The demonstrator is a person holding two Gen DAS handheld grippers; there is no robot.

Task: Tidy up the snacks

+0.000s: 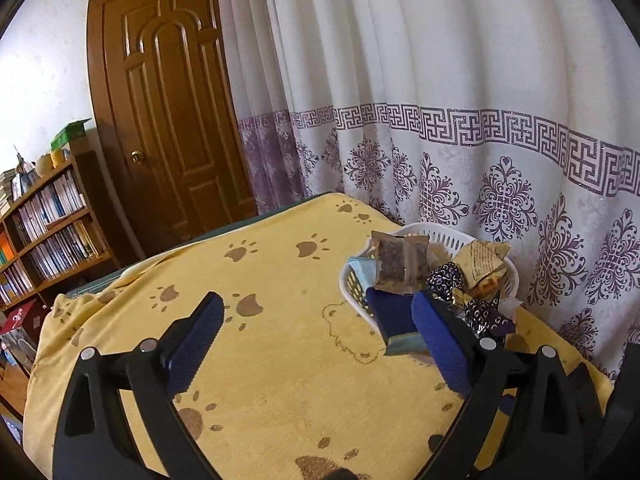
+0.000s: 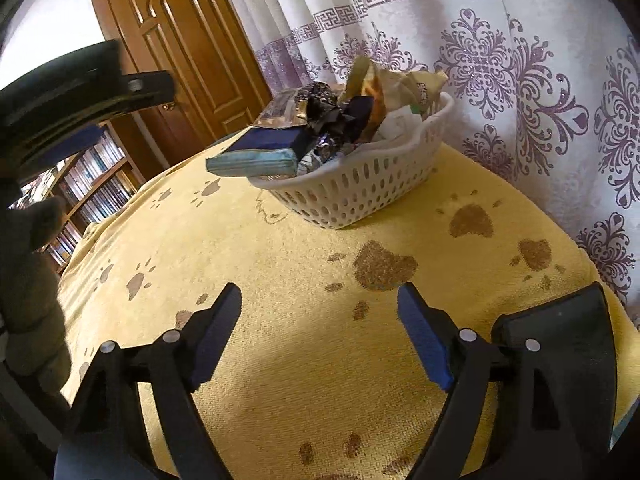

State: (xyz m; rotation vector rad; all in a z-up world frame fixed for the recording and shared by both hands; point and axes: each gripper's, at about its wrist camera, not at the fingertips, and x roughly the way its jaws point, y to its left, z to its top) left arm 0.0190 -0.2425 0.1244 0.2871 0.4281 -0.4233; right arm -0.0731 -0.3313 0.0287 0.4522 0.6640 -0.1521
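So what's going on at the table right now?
A person is sorting snacks with two handheld grippers. The white basket on the yellow paw-print cloth is heaped with packets, and a blue box overhangs its rim. The left gripper and the right gripper are both open and hold nothing.

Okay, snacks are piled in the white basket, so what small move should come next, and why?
Probably nudge the blue box further into the white basket. It sticks out over the rim above the yellow cloth, while both the left claw and right claw are open and empty.
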